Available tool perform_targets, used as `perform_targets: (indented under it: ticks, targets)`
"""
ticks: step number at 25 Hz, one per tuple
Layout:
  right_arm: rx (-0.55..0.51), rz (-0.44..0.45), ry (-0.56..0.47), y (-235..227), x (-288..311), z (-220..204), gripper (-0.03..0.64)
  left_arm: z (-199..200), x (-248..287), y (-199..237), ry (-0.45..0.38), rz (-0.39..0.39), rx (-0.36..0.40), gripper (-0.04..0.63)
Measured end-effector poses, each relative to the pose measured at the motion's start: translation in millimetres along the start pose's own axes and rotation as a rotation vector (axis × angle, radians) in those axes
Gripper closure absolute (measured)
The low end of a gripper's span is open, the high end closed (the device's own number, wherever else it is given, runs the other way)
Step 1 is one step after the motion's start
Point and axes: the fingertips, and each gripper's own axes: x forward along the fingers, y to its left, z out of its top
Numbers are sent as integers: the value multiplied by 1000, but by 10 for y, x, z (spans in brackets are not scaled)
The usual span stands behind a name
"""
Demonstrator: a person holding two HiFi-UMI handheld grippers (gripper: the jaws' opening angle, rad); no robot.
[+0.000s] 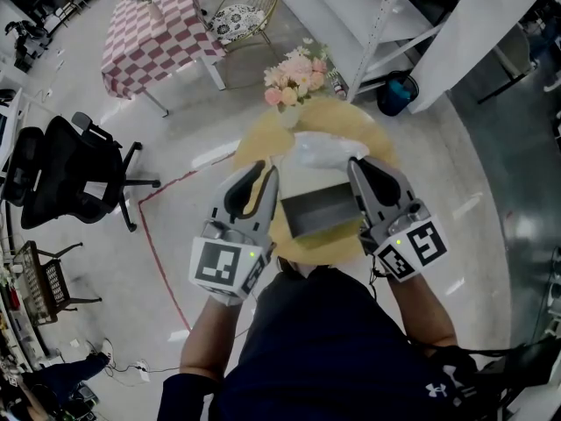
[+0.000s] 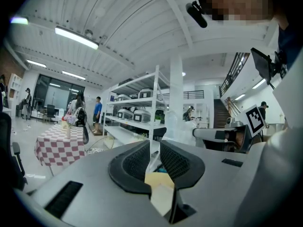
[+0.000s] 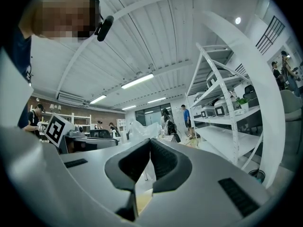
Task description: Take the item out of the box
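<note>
**Box clamped both sides; wrapped item at its far edge**

Head view:
- Open grey box (image 1: 320, 210) is over the near part of a round yellow table (image 1: 254, 143), straight in front of the person. Resting or lifted: cannot tell.
- L gripper (image 1: 263, 175) is at the box's left wall and R gripper (image 1: 361, 170) at its right wall. Both point away from the body.
- Marker cubes (image 1: 223, 266) (image 1: 414, 248) sit nearest the person.
- Box interior reads dark grey.

L gripper view:
- Jaws are almost together w/ a thin pale edge pinched btwn the ribbed pads (image 2: 135, 162).
- Tan cardboard (image 2: 161, 188) shows at the jaw base.
- Verdict: closed on the box wall.

R gripper view:
- Same condition. Pads (image 3: 163, 162) are drawn in tight on a thin edge, w/ a tan strip (image 3: 142, 200) at the base.
- Verdict: closed on the box wall.

Item (image 1: 326, 152):
- White bundle in crinkled plastic wrap, just beyond the box's far edge and touching it.
- Whether it rests on the table or on the box rim: cannot tell.
- It shows ahead of the jaws in both gripper views as a pale translucent mass (image 2: 179, 122) (image 3: 137, 129).

Surroundings:
- A vase of pink flowers (image 1: 294, 82) stands at the table's far rim, near the item.
- A black office chair (image 1: 70, 174) stands on the floor well to the left.
- A checked table (image 1: 153, 33) and a wire chair (image 1: 245, 11) w/ cushion stand farther off.
- White shelving (image 2: 142, 108) shows in both gripper views.
</note>
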Motion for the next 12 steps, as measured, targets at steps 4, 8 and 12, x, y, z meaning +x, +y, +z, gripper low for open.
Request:
perform_targets:
  ticks: [4, 8, 12]
  targets:
    - [-5, 5, -8, 12, -12, 12, 603, -11, -3, -4, -1, 1, 1, 518]
    - [-4, 11, -8, 42, 0, 12, 603, -19, -15, 21, 1, 1, -3, 518]
    - [1, 17, -14, 55, 2, 32, 603, -13, -15, 28, 1, 1, -1, 518]
